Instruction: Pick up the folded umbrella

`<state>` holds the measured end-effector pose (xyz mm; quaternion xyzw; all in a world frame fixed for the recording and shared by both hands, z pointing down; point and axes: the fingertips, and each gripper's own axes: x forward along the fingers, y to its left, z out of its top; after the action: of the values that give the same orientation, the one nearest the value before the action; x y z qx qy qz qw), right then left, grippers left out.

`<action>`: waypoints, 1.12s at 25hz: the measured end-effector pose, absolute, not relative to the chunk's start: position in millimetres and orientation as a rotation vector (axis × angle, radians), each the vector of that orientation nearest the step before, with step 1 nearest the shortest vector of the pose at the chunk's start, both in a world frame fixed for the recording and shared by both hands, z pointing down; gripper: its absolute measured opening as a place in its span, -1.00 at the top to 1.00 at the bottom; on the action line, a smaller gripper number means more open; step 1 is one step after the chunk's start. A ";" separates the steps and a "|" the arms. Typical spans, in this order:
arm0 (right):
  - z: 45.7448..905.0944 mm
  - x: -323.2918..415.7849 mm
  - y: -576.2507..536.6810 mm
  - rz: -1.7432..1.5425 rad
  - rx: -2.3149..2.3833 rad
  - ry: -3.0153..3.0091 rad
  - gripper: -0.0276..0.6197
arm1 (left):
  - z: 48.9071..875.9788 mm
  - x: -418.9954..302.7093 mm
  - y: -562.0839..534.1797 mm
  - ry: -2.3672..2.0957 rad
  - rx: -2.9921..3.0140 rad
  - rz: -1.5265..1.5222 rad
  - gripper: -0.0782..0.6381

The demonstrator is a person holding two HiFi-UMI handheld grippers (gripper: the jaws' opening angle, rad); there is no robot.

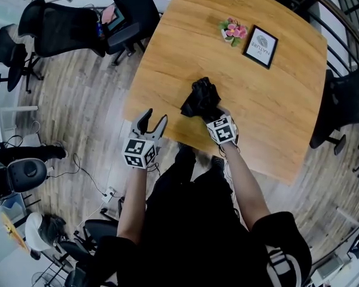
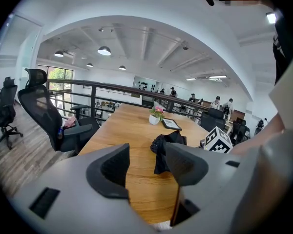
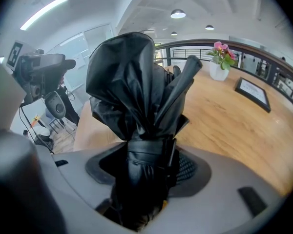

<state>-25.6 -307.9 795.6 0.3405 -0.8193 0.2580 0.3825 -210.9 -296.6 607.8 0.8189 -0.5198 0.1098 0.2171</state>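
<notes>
The folded umbrella, a black bundle with its fabric loosely bunched, sits on the wooden table close to the near edge, its strapped lower end taken between the jaws of the right gripper. The jaws stand fairly wide but are filled by the bundle, and both pads look to be pressing on it just below the strap. The left gripper hangs off the table's near left edge with its jaws apart and nothing between them, well clear of the umbrella. Farther back on the table stand a small pot of pink flowers and a framed picture, and an office chair is drawn up at the far left side. The hold is low on the bundle while most of the crumpled canopy rises above it, so on a lift the top-heavy fabric could swing or sag to one side. Slick cloth that gives under the pads could also let the umbrella slide out, and this close to the edge it would likely drop to the floor.
</notes>
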 end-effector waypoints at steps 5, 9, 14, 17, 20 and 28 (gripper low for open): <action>794.3 -26.5 -307.2 0.646 0.874 -2.092 0.12 | 604.5 -213.8 -292.5 -1.452 2.268 0.302 0.10; 790.2 -26.4 -303.1 0.640 0.868 -2.101 0.15 | 603.1 -212.1 -288.6 -1.460 2.262 0.298 0.10; 782.7 -15.9 -298.6 0.633 0.893 -2.108 0.16 | 600.2 -205.3 -283.8 -1.458 2.263 0.300 0.10; 774.8 -7.6 -297.9 0.629 0.919 -2.112 0.16 | 597.4 -201.0 -282.1 -1.456 2.269 0.297 0.10; 763.1 0.6 -301.3 0.621 0.951 -2.131 0.16 | 593.6 -193.8 -281.3 -1.452 2.278 0.289 0.10; 726.0 26.7 -304.0 0.603 1.028 -2.187 0.16 | 579.8 -168.9 -271.0 -1.451 2.306 0.267 0.10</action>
<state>26.7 -304.0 726.0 0.3909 -0.8321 0.2295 0.3196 -168.9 -271.0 579.8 0.8253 -0.5192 0.0956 0.2007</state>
